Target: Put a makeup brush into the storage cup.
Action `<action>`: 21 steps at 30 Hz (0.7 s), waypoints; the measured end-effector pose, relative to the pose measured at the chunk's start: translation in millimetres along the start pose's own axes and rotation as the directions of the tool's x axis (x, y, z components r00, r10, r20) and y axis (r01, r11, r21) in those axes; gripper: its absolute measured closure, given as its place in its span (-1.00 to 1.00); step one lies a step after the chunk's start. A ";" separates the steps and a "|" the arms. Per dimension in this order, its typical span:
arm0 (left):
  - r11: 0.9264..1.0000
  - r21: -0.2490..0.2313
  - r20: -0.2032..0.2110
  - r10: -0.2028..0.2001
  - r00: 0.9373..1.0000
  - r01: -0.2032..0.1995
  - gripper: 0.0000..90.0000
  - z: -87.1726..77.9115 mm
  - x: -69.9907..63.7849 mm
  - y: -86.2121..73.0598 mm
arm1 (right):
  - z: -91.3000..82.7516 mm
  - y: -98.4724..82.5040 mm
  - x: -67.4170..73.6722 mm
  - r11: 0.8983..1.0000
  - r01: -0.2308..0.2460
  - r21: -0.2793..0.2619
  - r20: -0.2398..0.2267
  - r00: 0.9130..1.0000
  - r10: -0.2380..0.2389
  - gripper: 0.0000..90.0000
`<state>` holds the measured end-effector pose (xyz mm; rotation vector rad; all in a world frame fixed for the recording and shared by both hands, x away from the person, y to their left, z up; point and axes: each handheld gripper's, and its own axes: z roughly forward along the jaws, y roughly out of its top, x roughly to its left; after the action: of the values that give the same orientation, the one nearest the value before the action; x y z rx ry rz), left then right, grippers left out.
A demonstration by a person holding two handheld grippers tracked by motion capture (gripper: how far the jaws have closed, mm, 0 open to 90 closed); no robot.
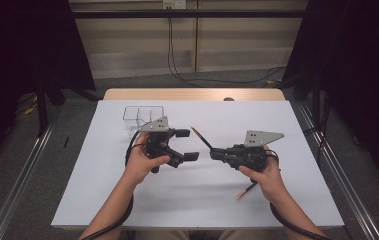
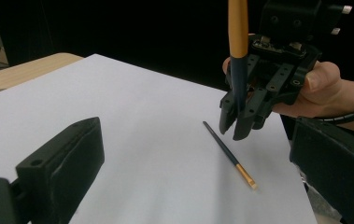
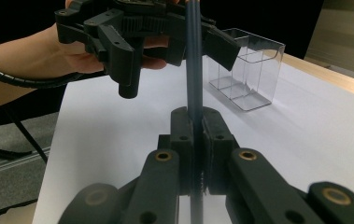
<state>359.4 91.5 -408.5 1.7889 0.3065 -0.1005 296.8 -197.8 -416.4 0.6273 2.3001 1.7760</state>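
My right gripper (image 1: 213, 153) (image 3: 197, 135) is shut on a thin paintbrush (image 1: 202, 138) (image 3: 194, 70), dark along the shaft and orange at its raised end (image 2: 237, 28). That brush slants up and away from the jaws toward the far left. A second brush (image 1: 244, 191) (image 2: 226, 151) lies flat on the white table (image 1: 127, 200), partly under the right hand. My left gripper (image 1: 187, 145) (image 2: 198, 161) hovers just left of the right one, open with nothing between its jaws. It faces the right gripper (image 2: 235, 126) across a small gap.
A clear plastic container (image 1: 144, 117) (image 3: 249, 70) with compartments stands behind the left gripper (image 3: 174, 58). A wooden strip (image 1: 192, 94) runs along the table's far edge. Metal rails (image 1: 337, 165) flank both sides, and cables lie on the floor beyond.
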 end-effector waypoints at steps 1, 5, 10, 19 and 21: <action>1.000 -0.005 0.004 -0.001 1.000 0.001 -0.93 0.2 -0.1 -0.1 | 0.1 -0.1 0.0 1.000 0.000 -0.004 0.003 1.000 0.000 0.89; 1.000 -0.007 0.004 0.001 1.000 -0.001 -0.94 1.0 -0.5 -0.1 | 0.6 -1.0 0.0 1.000 -0.010 -0.020 0.000 1.000 0.010 0.89; 1.000 -0.020 0.004 -0.002 1.000 0.002 -0.94 1.4 -1.2 0.4 | 1.8 -2.4 0.6 0.999 -0.020 -0.041 -0.003 1.000 0.020 0.89; 0.999 -0.042 0.012 -0.002 1.000 0.003 -0.98 1.9 -1.4 0.4 | 2.3 -3.3 1.0 0.996 -0.039 -0.085 -0.012 0.999 0.038 0.89; 0.998 -0.061 0.016 -0.012 1.000 0.013 -0.99 2.7 -1.9 1.2 | 2.6 -3.1 1.3 0.996 -0.038 -0.086 -0.014 0.999 0.036 0.89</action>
<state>358.2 88.4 -407.5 1.7250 0.3069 -0.1130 296.0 -195.7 -419.9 0.6500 2.2196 1.8896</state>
